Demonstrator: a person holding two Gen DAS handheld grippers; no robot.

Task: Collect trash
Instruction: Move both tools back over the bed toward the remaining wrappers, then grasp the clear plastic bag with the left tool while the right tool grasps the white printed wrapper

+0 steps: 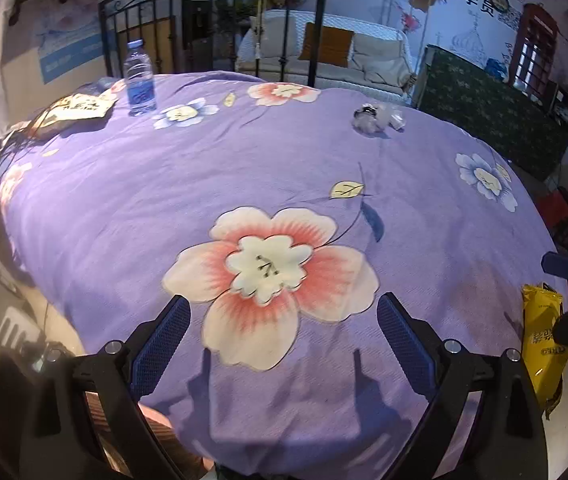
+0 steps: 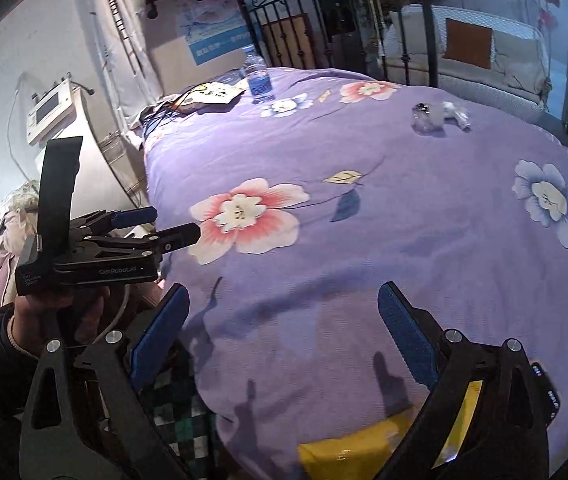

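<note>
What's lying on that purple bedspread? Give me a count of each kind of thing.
Water bottle: 1
Yellow snack packet: 1
Pale flat wrapper beside the bottle: 1
Crumpled clear plastic, one clump as far as I can tell: 1
Total: 4

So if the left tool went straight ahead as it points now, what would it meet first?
Probably just the purple quilt, around the big pink flower. The left tool is open and empty, and no trash lies in that line; depth is unclear.
</note>
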